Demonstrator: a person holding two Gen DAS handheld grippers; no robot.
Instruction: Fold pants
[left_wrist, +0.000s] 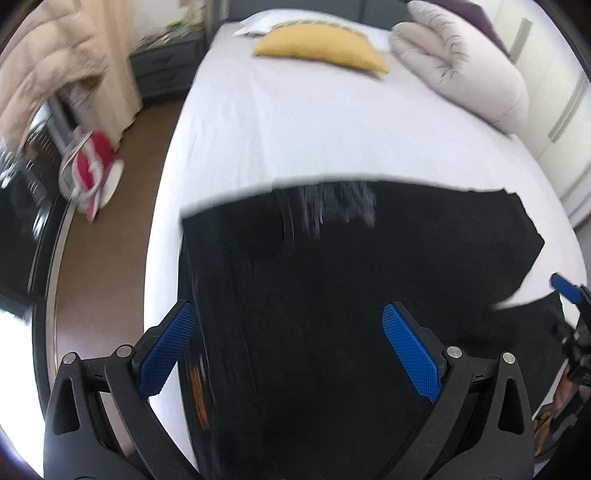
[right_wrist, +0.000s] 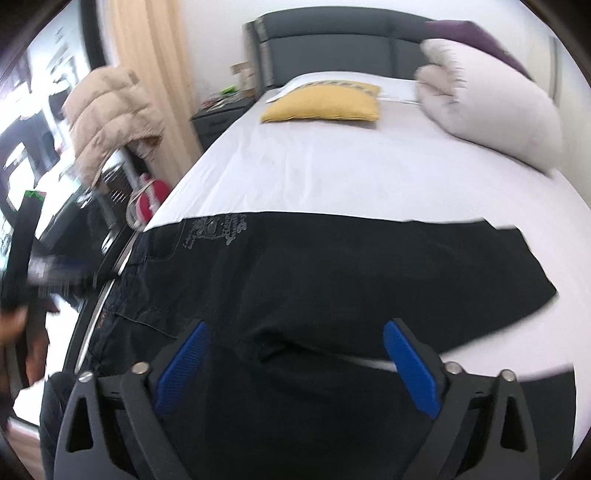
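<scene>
Pants (right_wrist: 332, 273), black, lie spread across the near end of the bed (right_wrist: 332, 173), on its white sheet, with a pale printed patch near their far edge toward the left. In the right wrist view one leg reaches off to the right and the fabric bunches in a fold close to the camera. The right gripper (right_wrist: 295, 363) hangs over that fold, its jaws released and wide, nothing pressed between the blue pads. The left gripper (left_wrist: 291, 347) hovers above the pants near the bed's left edge, jaws likewise spread and empty. Farther up the bed sit a yellow pillow (right_wrist: 325, 103) and a rolled pale duvet (right_wrist: 491, 107); a dark headboard (right_wrist: 332, 48) stands behind.
</scene>
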